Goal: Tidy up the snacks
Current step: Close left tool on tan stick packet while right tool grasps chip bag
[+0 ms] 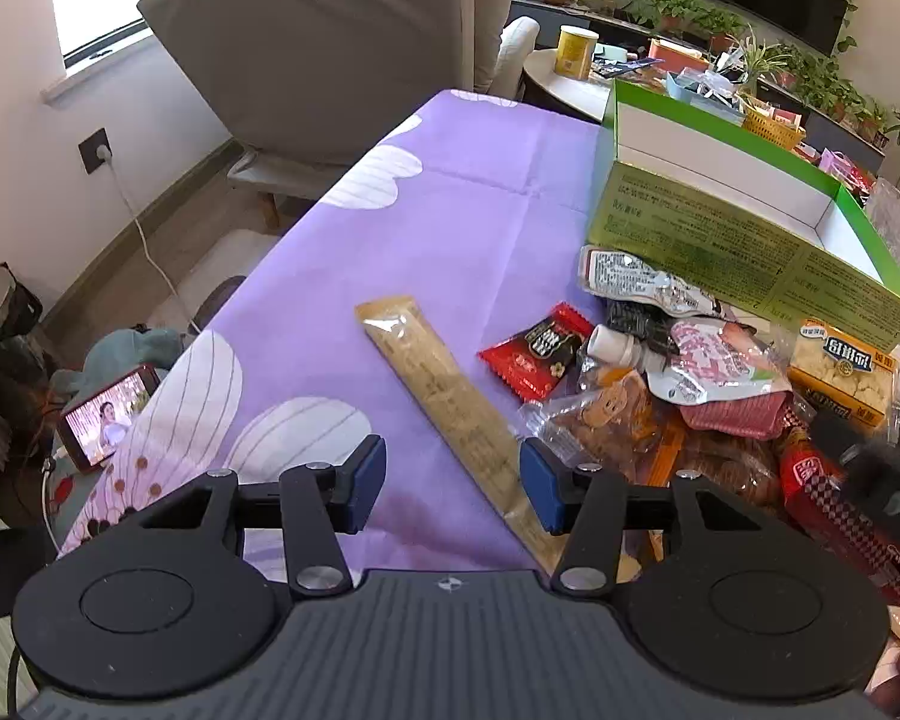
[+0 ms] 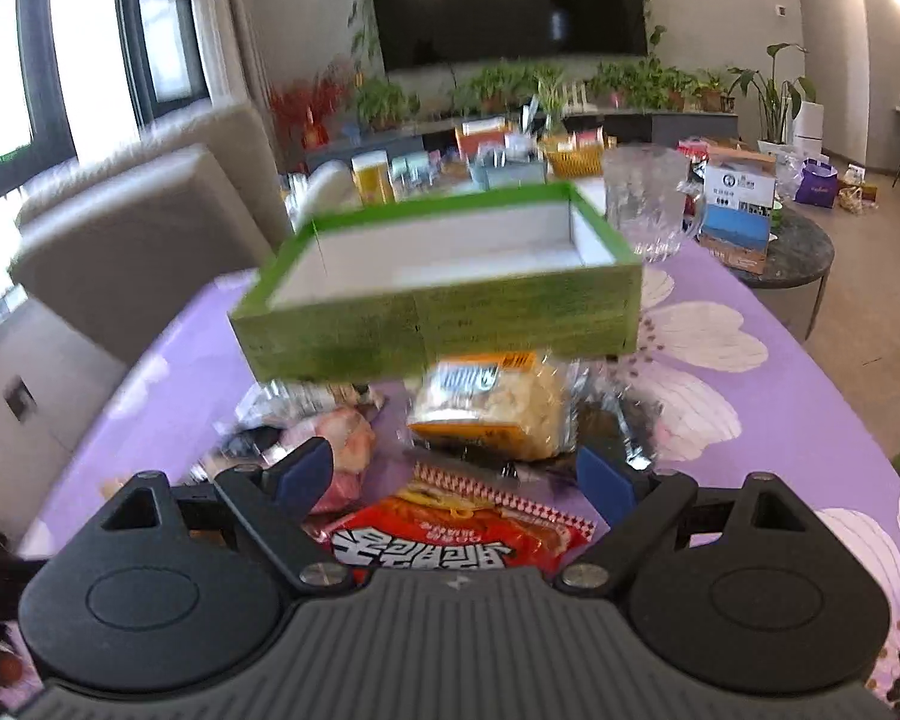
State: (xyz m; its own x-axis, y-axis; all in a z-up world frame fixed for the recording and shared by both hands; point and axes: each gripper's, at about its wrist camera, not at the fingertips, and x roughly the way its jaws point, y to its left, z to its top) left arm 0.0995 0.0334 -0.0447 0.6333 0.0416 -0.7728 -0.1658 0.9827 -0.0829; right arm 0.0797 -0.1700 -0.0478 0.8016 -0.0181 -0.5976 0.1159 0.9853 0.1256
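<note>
Green box (image 2: pixel 438 300) sits empty ahead of both claws, snacks piled before it. Left claw (image 1: pixel 453 480), spread, straddles tan stick pack (image 1: pixel 450 402); right claw (image 2: pixel 456 480), spread, hovers over red packet (image 2: pixel 450 534). Risk: slick, flat wrappers may slip a shallow pinch.

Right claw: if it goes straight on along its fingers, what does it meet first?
Probably the red snack packet, lying right between the open fingers of the right claw. Just beyond sits the yellow cracker bag, then the green box. The view is blurred, so depth is uncertain.
</note>
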